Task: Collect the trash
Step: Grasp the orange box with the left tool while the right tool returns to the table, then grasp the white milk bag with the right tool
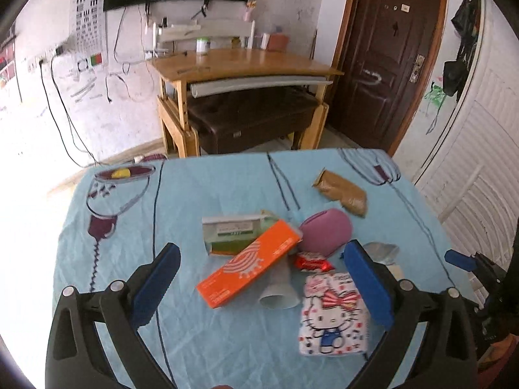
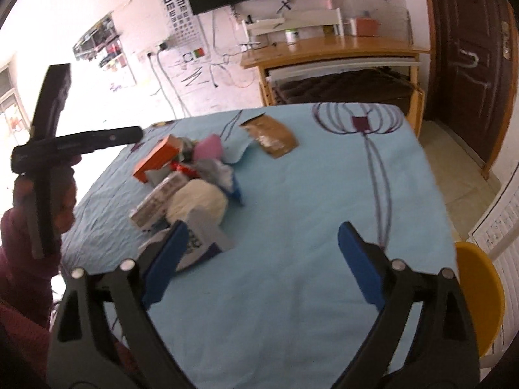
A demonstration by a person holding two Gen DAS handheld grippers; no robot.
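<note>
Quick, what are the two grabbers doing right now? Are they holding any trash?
Left gripper: open, holding nothing, fingers spread above the orange box.
Right gripper: open, holding nothing, only the blue tablecloth between its fingers.

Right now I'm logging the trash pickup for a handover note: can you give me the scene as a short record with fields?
surface: table with light blue cloth
pile: orange box lying across green-and-white box; pink pouch; red wrapper; cartoon-cat packet
apart from pile: brown packet, toward the far edge
left gripper: jaws open, nothing held, pile between and beyond them
right gripper: jaws open, nothing held
beside table: yellow stool
</note>
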